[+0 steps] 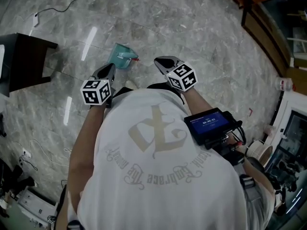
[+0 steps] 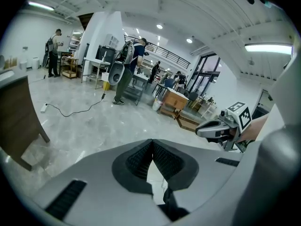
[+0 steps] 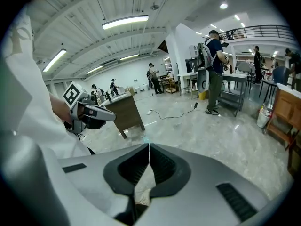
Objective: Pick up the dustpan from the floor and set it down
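A teal dustpan (image 1: 122, 55) lies on the grey marble floor just ahead of me. My left gripper (image 1: 111, 67) hangs above the floor a little short and left of it, jaws closed tip to tip with nothing between them (image 2: 153, 141). My right gripper (image 1: 159, 61) is held to the dustpan's right, also shut and empty (image 3: 149, 145). Each gripper shows in the other's view: the right gripper (image 2: 220, 128) and the left gripper (image 3: 91, 113). In the right gripper view a small speck of the teal dustpan (image 3: 146, 140) shows just over the jaw tips. Neither gripper touches the dustpan.
A dark wooden table (image 1: 24, 59) stands to the left of the dustpan. A cable (image 1: 62, 6) trails over the floor beyond. Wooden furniture (image 1: 268, 32) lines the right side. A device with a lit screen (image 1: 208, 123) hangs at my front. People (image 2: 129, 69) stand by benches farther off.
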A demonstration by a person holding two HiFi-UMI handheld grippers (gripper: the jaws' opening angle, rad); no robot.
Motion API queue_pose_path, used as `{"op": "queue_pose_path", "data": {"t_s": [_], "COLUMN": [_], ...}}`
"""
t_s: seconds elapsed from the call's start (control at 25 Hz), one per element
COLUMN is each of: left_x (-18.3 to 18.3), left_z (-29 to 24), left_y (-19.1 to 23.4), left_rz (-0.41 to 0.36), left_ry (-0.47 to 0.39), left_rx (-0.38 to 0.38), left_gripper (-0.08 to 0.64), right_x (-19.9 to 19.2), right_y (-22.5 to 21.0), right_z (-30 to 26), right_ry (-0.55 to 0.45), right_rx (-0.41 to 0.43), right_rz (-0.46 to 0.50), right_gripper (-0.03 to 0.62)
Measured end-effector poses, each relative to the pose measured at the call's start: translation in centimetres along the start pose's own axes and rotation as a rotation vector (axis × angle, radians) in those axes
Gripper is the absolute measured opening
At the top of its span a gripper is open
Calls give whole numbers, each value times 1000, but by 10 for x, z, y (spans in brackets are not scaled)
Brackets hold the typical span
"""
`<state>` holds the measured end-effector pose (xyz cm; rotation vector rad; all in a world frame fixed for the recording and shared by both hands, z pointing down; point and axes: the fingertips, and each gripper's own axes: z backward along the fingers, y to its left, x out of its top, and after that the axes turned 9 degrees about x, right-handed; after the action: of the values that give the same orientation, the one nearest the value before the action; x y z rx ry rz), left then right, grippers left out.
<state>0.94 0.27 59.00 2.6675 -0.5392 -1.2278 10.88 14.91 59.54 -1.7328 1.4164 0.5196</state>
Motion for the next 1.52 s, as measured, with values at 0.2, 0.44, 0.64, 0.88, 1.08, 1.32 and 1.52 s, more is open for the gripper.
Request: {"op": "queue_pose_path", "data": {"t_s": [0.2, 0.44, 0.64, 0.88, 1.08, 1.32, 1.52], "left_x": [14, -13, -19, -28, -48, -68, -81], "left_z": [-19, 10, 25, 44, 68, 102, 122], "left_y": [25, 48, 92, 126, 128, 133, 131], "left_rz": [53, 124, 293, 376, 458, 546, 584], "left_ry": [4, -39, -79, -112, -115, -134, -140], "left_rx": [40, 151, 291, 385, 449, 550, 620], "left_gripper": [12, 12, 12, 12, 12, 12, 12], "right_x": [19, 20, 42, 51, 36, 17, 3], "right_y": [-23, -6, -11, -11, -8, -18, -29], "right_z": [-34, -63, -121, -175, -201, -230, -248], "right_ry": [61, 78, 198, 274, 389, 524, 609], "right_rx": [62, 159, 290, 335, 364, 333, 308], "right_rz": [42, 120, 209, 269, 303, 364, 392], "right_gripper": [18, 18, 20, 20, 51, 192, 235]}}
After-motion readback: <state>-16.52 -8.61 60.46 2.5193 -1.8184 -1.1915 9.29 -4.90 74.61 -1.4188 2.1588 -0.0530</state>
